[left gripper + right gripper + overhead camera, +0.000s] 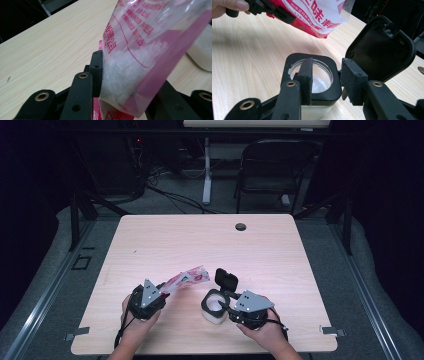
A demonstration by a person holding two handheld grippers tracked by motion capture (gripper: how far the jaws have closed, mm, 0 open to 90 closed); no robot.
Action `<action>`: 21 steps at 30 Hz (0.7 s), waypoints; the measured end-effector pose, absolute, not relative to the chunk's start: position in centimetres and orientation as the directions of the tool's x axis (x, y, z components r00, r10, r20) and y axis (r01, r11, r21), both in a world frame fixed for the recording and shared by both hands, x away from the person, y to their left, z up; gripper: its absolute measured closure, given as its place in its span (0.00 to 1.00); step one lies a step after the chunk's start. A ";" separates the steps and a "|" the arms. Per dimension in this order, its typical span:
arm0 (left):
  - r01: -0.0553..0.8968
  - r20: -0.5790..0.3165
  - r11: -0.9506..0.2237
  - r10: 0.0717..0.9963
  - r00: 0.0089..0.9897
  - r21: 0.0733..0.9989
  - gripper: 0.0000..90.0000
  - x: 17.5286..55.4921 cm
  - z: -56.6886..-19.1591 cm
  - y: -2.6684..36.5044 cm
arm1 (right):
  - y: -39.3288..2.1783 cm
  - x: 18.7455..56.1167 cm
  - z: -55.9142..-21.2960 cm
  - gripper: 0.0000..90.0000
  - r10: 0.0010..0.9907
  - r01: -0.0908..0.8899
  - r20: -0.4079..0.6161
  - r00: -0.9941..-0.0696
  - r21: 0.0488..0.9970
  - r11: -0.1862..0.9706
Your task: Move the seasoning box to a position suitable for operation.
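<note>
Step in hand: filling jar from bag. Left gripper (pixel 159 292) clamped on bag (pixel 187 278) bottom, open mouth ahead of jaws, beside jar, not yet over it. Right gripper (pixel 226 304) clamped on jar (pixel 214 308) rim, one jaw inside, lid (pixel 226 279) flipped open beyond. Next, likely: swing bag mouth over jar opening, tip to pour.

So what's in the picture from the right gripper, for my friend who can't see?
A white jar with a black square rim sits between the right gripper jaws, flip lid open, white grains inside. Behind, the left gripper tilts a pink and clear plastic bag.
</note>
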State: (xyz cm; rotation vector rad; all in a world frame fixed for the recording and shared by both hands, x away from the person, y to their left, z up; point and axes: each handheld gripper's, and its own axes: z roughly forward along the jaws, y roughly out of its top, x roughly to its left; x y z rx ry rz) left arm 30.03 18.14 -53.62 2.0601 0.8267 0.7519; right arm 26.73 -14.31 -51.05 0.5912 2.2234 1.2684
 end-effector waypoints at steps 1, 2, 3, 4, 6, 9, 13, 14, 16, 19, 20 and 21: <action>0.297 0.228 -0.486 0.759 0.610 0.822 0.78 30.1 -53.6 18.3 | -14.3 26.7 -51.1 0.69 0.594 0.119 -0.213 -0.776 0.875 0.469; 0.300 0.224 -0.483 0.761 0.609 0.823 0.78 30.1 -53.6 18.3 | -14.3 26.7 -51.1 0.69 0.595 0.119 -0.212 -0.775 0.876 0.468; 0.302 0.222 -0.478 0.765 0.604 0.825 0.78 30.1 -53.6 18.4 | -14.3 26.7 -51.1 0.69 0.595 0.119 -0.212 -0.775 0.876 0.468; 0.304 0.222 -0.478 0.767 0.602 0.824 0.78 30.2 -53.5 18.5 | -14.3 26.7 -51.1 0.69 0.595 0.120 -0.213 -0.775 0.875 0.470; 0.311 0.215 -0.468 0.774 0.595 0.827 0.78 30.2 -53.5 18.7 | -14.3 26.7 -51.1 0.69 0.595 0.120 -0.213 -0.775 0.875 0.469; 0.319 0.209 -0.460 0.782 0.587 0.828 0.78 30.3 -53.5 19.0 | -14.3 26.7 -51.1 0.68 0.594 0.121 -0.211 -0.776 0.875 0.469; 0.329 0.201 -0.446 0.796 0.571 0.832 0.78 30.5 -53.4 19.5 | -14.3 26.7 -51.1 0.68 0.596 0.124 -0.206 -0.776 0.877 0.465; 0.333 0.198 -0.443 0.800 0.567 0.832 0.78 30.5 -53.4 19.6 | -14.3 26.7 -51.1 0.68 0.596 0.124 -0.205 -0.777 0.877 0.464; 0.343 0.188 -0.431 0.808 0.558 0.835 0.78 30.6 -53.4 19.8 | -14.3 26.7 -51.1 0.68 0.595 0.124 -0.204 -0.777 0.877 0.463; 0.349 0.183 -0.421 0.818 0.546 0.837 0.78 30.7 -53.4 20.3 | -14.3 26.8 -51.1 0.68 0.596 0.127 -0.202 -0.777 0.877 0.463; 0.353 0.178 -0.417 0.819 0.545 0.837 0.78 30.8 -53.4 20.4 | -14.3 26.8 -51.1 0.68 0.596 0.127 -0.202 -0.777 0.878 0.462; 0.356 0.177 -0.415 0.822 0.541 0.837 0.78 30.8 -53.4 20.5 | -14.3 26.8 -51.1 0.68 0.596 0.127 -0.202 -0.777 0.877 0.463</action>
